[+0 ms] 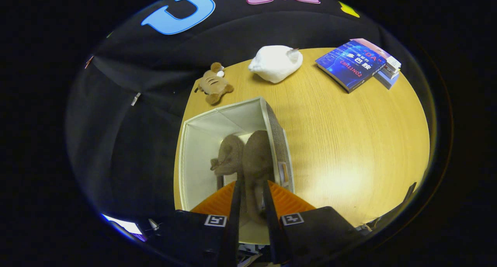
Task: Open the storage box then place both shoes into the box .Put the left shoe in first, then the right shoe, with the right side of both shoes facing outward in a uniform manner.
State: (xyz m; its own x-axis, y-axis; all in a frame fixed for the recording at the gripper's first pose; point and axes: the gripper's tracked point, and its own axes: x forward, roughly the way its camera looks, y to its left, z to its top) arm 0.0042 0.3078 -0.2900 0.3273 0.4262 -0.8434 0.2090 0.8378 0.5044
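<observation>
Shoes sit side by side inside the open storage box (194, 143): the left shoe (229, 154) rests against the right shoe (257, 158), both brown and suede-like with soft rounded shapes. The gripper (251, 203) has its fingers narrowly parted and closed around the right shoe's heel end, so placing it looks nearly finished; letting go and lifting clear would come next. Beyond the pale fabric-lined box, on the wooden table (349, 143), lie a plush toy (212, 84), a white lumpy object (276, 62) and stacked books (355, 65)
</observation>
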